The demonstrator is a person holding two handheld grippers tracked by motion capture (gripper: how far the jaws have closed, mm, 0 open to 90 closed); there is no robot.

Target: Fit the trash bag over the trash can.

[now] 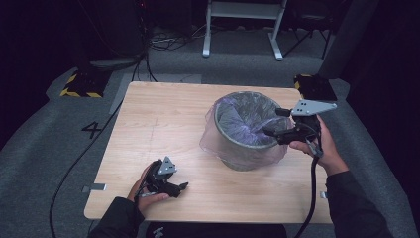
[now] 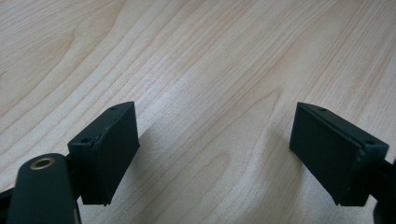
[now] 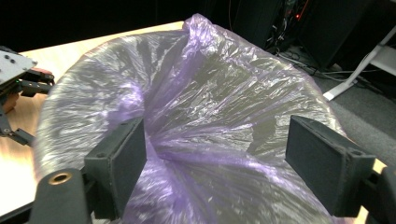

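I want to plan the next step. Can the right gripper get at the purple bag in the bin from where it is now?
Probably yes. The right gripper hangs at the bin's near rim with jaws open, and the purple bag lies directly ahead between them, nothing in the way. The left gripper rests apart on the table.

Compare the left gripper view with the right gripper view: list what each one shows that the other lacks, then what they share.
Left gripper view: the left hand-held gripper, open, with nothing but bare wood grain between its jaws. Right gripper view: the right hand-held gripper, open over the purple bag lining the bin, plus the floor and a white stand leg beyond. Shared: the wooden table, seen at the left edge in the right gripper view.
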